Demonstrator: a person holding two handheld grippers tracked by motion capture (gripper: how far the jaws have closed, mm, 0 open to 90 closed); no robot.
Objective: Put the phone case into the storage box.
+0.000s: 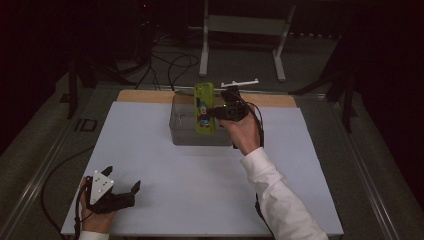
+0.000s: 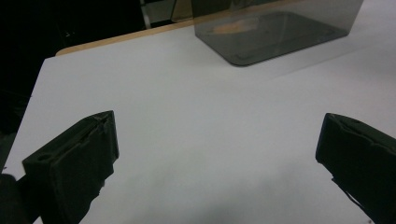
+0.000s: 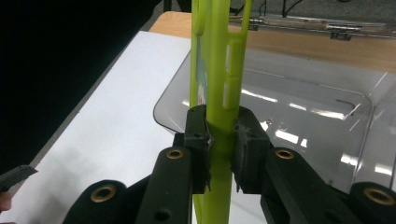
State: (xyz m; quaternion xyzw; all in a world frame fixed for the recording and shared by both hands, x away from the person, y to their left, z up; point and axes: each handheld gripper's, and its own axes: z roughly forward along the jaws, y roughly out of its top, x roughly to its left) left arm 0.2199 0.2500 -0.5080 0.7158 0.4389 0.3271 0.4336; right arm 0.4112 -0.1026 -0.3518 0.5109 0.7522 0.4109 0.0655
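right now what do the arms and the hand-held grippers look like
Both are black two-jaw tools. The left hand-held gripper carries a grey three-cornered plate on top and trails a dark cable. The right hand-held gripper has brass-coloured rivets along its links. The right arm wears a white long sleeve.

text: none legible | phone case (image 1: 204, 108): cartoon figure only
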